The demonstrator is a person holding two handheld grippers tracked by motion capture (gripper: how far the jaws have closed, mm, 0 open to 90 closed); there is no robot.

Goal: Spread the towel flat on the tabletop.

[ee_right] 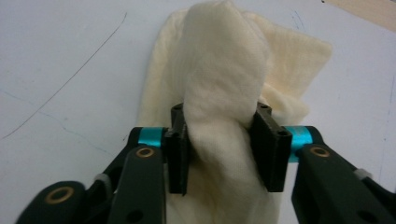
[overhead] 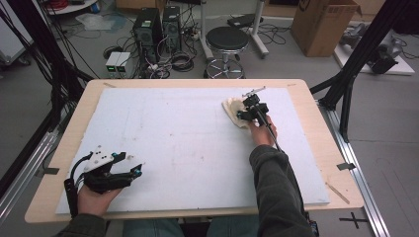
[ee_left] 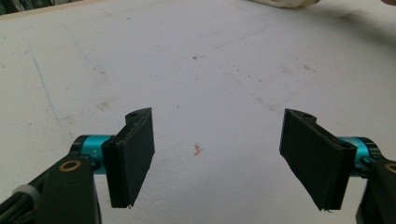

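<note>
Right gripper [ee_right: 222,149] pinches a cream cloth [ee_right: 219,70], hiding its lower folds; left gripper [ee_left: 219,158] gapes empty

The right gripper [overhead: 245,112] sits far across the mat [overhead: 173,148], on the right side, with the cloth [overhead: 232,109] between its jaws and bunched up ahead of them in the right gripper view [ee_right: 219,93], the rest of the cloth spread on the mat beyond and to either side of the jaws. The left gripper [overhead: 133,171] rests on the near left of the mat, well apart from the cloth; in the left gripper view [ee_left: 217,163] bare mat [ee_left: 196,79] lies between and ahead of its jaws, the cloth [ee_left: 280,2] far ahead to the right. Beyond the table [overhead: 316,143], behind the right gripper, stands a stool [overhead: 227,39]
</note>
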